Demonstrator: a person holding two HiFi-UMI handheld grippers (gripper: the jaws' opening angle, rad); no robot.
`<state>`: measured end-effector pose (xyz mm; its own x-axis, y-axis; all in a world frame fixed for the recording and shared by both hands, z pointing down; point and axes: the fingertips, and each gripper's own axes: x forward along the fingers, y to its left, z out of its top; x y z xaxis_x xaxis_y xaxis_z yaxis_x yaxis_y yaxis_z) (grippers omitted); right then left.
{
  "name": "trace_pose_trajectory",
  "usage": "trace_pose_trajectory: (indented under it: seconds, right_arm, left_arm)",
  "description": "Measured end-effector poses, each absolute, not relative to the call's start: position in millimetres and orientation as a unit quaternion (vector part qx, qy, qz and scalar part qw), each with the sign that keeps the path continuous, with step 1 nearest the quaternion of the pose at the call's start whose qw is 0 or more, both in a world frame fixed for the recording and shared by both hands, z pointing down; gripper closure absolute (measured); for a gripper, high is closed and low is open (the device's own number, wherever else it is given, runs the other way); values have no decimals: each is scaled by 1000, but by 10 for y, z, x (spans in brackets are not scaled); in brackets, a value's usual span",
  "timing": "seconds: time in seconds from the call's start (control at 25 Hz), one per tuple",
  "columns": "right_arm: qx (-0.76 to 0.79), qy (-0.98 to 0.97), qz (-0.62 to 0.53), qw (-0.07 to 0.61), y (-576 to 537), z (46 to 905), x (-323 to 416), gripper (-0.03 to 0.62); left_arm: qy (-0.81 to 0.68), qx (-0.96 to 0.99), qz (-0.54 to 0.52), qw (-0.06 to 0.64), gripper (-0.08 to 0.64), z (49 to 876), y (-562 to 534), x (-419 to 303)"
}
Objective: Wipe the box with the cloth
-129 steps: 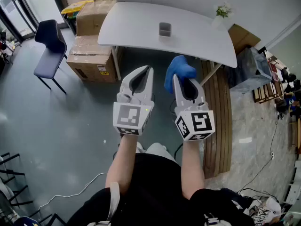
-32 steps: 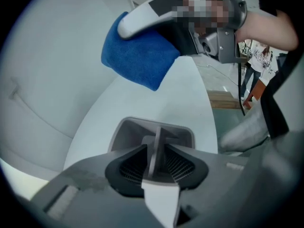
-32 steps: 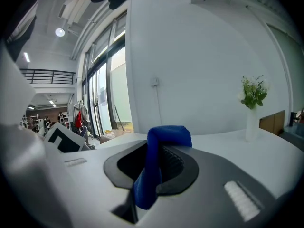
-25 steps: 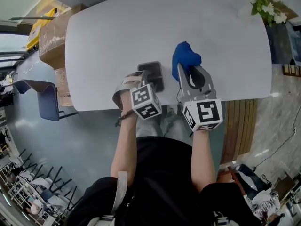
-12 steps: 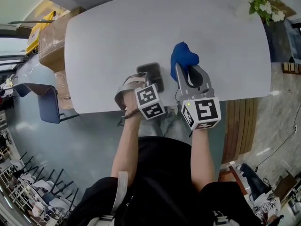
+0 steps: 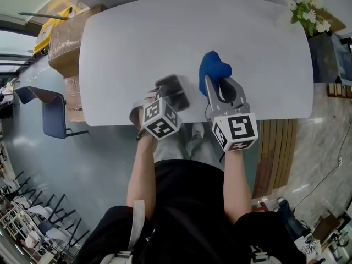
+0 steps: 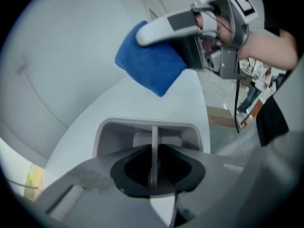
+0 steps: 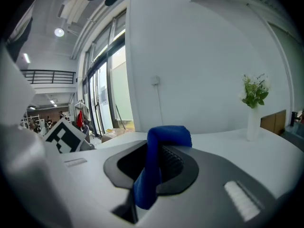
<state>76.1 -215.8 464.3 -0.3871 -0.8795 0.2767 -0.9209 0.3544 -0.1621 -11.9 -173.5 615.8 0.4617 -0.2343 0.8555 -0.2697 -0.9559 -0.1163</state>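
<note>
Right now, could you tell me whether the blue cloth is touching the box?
No, the blue cloth in the right tongs is apart from the box, with bare table showing between them.

A white rounded table [image 6: 165, 32] stands on a grey glossy floor [image 6: 82, 175]. At its far right corner is a vase of white flowers [image 6: 307, 10]. Cardboard boxes [image 6: 63, 37] sit by its left end, with a dark blue chair [image 6: 47, 111] just beside them. Wooden slats [image 6: 275, 153] lie to the right. A plain white wall [image 8: 204, 65] meets tall windows [image 8: 107, 84], with a round ceiling lamp [image 8: 59, 32] lit above.
</note>
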Motion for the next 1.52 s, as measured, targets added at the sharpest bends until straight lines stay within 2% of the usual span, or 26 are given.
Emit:
trace_pose_trajectory:
  seconds: [0.12, 0.4, 0.88, 1.2, 1.52]
  right_arm:
    - [538, -828, 138, 71, -2105, 4588, 730, 535]
    - [497, -859, 107, 62, -1923, 4341, 673, 535]
    - [315, -946, 32, 65, -1325, 3874, 324, 535]
    - [207, -976, 23, 56, -972, 3680, 138, 535]
    - [169, -983, 17, 69, -793, 3502, 188, 535]
  left_arm:
    - [-169, 880, 440, 53, 500, 5976, -1709, -87]
    - [-215, 907, 356, 65, 500, 5580, -1659, -161]
    - [-233, 937, 261, 11, 500, 4765, -1576, -183]
    - [-157, 962, 219, -38, 500, 4384, -1394, 79]
    - [-90, 972, 212, -50, 508, 4237, -1221, 264]
